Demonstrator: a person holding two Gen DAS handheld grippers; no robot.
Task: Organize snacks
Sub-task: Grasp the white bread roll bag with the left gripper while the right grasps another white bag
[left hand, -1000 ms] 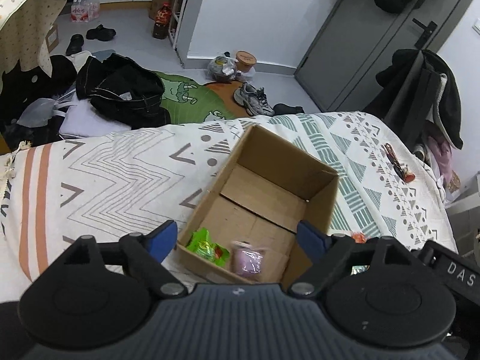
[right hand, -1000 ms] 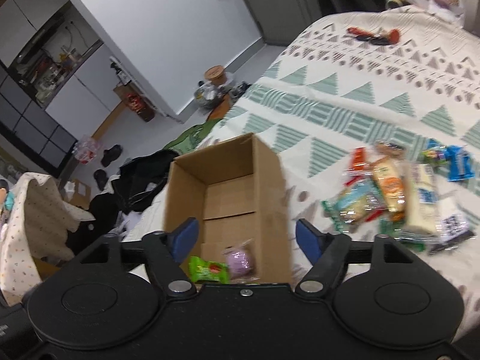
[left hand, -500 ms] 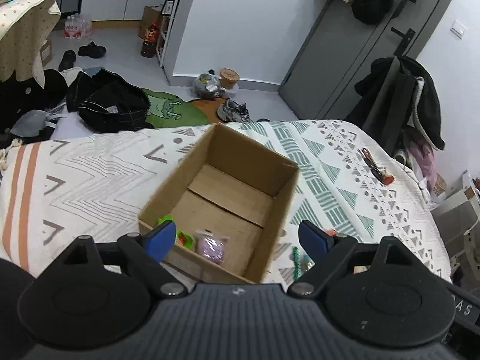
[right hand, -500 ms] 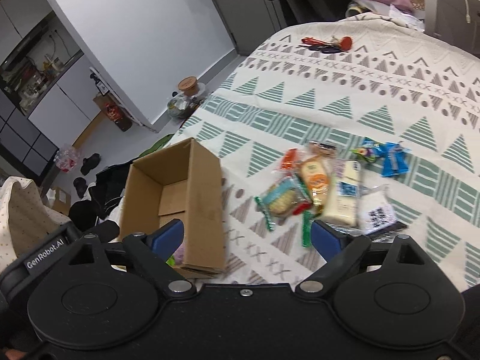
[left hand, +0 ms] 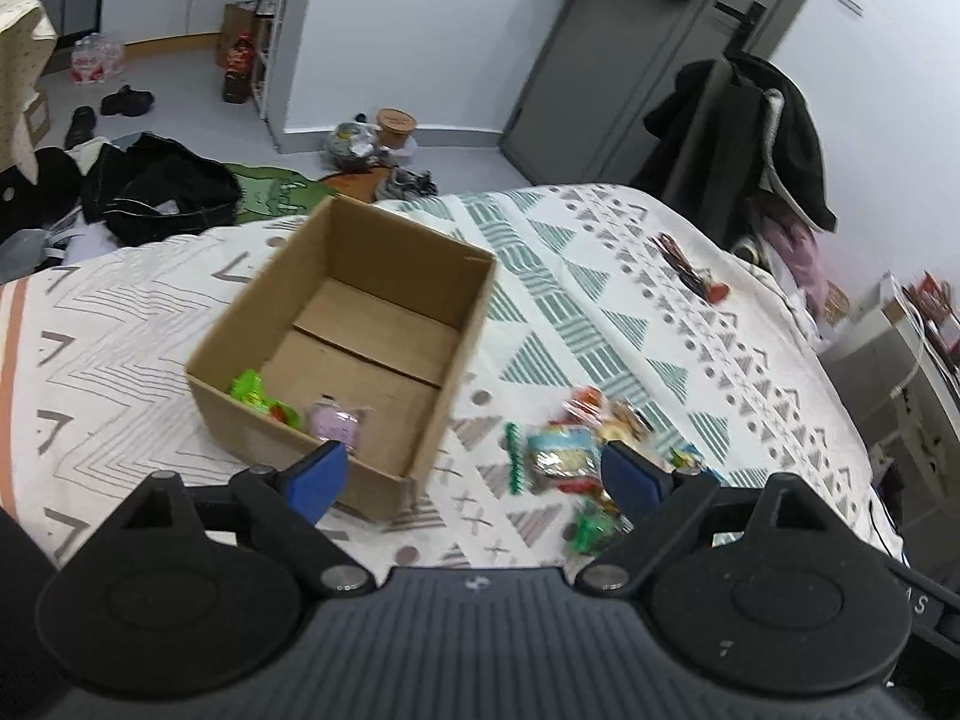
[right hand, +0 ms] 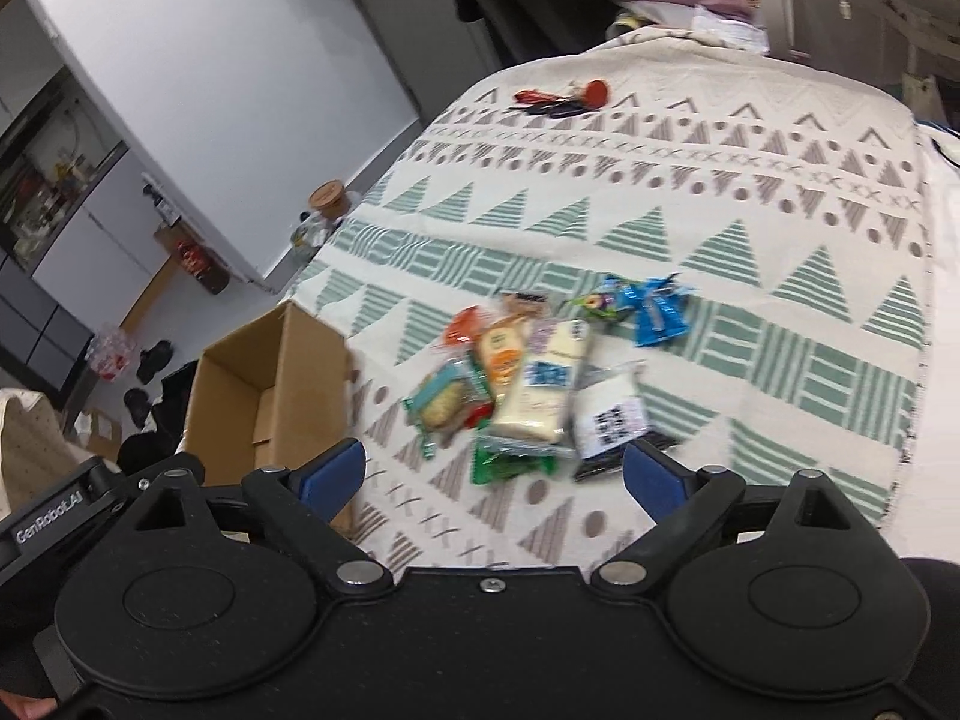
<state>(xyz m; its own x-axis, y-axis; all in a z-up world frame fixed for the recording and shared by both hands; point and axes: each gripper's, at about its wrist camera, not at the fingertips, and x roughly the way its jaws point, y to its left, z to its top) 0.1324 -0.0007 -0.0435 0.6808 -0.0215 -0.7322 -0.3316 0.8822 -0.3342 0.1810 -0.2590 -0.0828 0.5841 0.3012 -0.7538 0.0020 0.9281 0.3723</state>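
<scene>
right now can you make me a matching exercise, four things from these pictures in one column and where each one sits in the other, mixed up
Things:
1. green snack packet
2. blue wrapper
3. red and black bundle
4. cream long packet

Places:
A. on the bedspread, far end, apart from the snacks
B. inside the cardboard box, near corner
C. middle of the snack pile, partly over other packets
D. far right edge of the snack pile, on a green stripe

Pairs: 1-B, 2-D, 3-A, 4-C
</scene>
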